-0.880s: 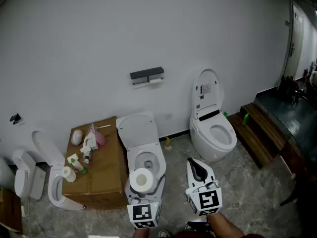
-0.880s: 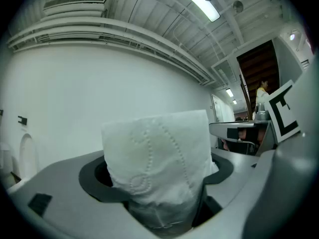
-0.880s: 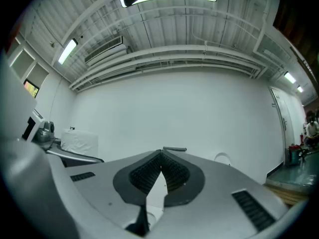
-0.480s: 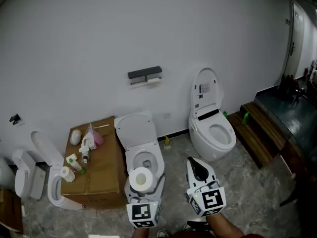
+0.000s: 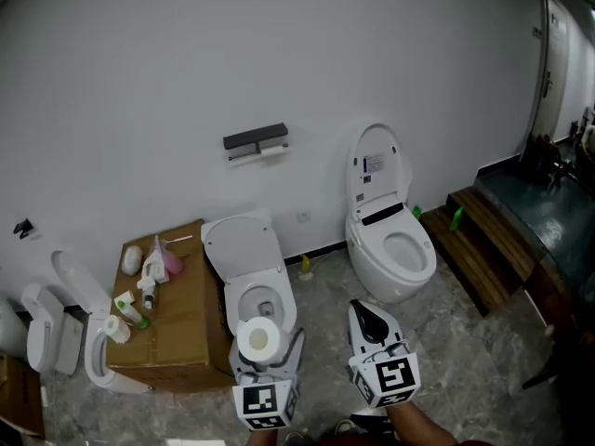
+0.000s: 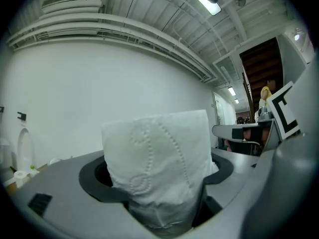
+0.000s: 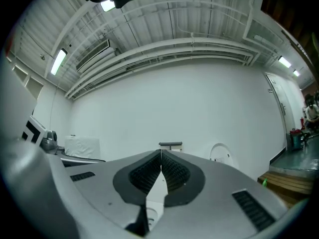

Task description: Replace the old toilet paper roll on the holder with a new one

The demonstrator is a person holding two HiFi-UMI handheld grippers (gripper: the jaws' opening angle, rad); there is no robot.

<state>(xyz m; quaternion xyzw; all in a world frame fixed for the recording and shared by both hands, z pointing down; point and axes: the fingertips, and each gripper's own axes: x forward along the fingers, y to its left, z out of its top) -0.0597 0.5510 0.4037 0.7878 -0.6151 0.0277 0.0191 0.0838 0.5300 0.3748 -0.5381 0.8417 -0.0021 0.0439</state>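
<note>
Left gripper (image 5: 264,349) clamped on new roll (image 5: 257,338), held upright, level, near middle toilet (image 5: 244,252); right gripper (image 5: 365,310) pinched closed, empty, just beside; holder (image 5: 255,141) with old roll (image 5: 272,151) on wall, well apart.

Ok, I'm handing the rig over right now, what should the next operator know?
Left hand-held gripper: shut on the new toilet paper roll, held upright.
Right hand-held gripper: shut, empty.
Holder: on the wall ahead, with a white roll under it, apparently the old one.
Done: new roll picked up.
Left: walk up, take off the old roll, fit the new one.
</note>
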